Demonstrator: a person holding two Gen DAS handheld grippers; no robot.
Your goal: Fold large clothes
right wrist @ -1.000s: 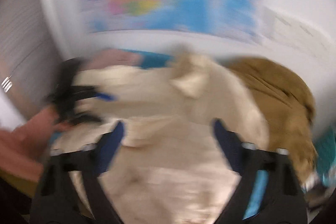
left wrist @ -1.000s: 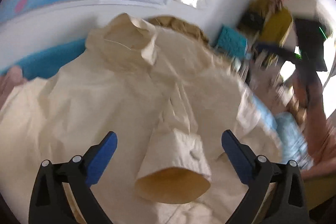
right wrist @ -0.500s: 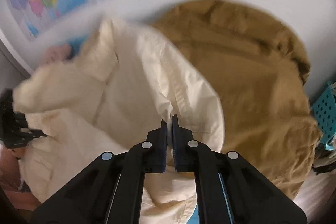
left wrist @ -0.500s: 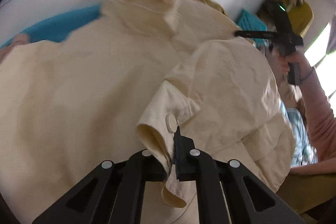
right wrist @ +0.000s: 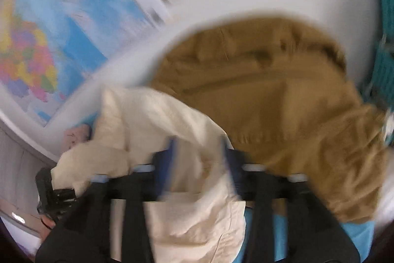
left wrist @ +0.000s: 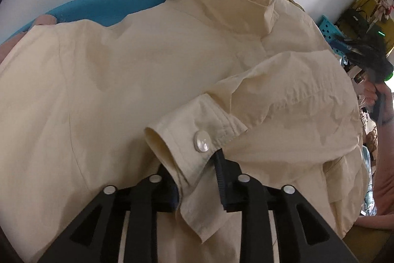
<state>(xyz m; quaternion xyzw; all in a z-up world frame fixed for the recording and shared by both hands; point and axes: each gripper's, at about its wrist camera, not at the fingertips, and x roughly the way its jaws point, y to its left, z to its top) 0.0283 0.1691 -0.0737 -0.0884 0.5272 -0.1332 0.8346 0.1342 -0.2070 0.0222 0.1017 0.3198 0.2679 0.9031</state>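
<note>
Blue bench (left wrist: 103, 6) w/ cream shirt (left wrist: 123, 70) spread flat, brown clothes (right wrist: 283, 95) behind. Left gripper (left wrist: 197, 171) fingers opening, cuff (left wrist: 187, 139) between. Right gripper (right wrist: 199, 159) fingers opening wide, shirt fold between.

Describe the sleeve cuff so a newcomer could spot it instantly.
Find the cream shirt spread over the blue surface. One sleeve folds across its front, ending at the cuff nearest the camera. It alone carries a round white button.
</note>
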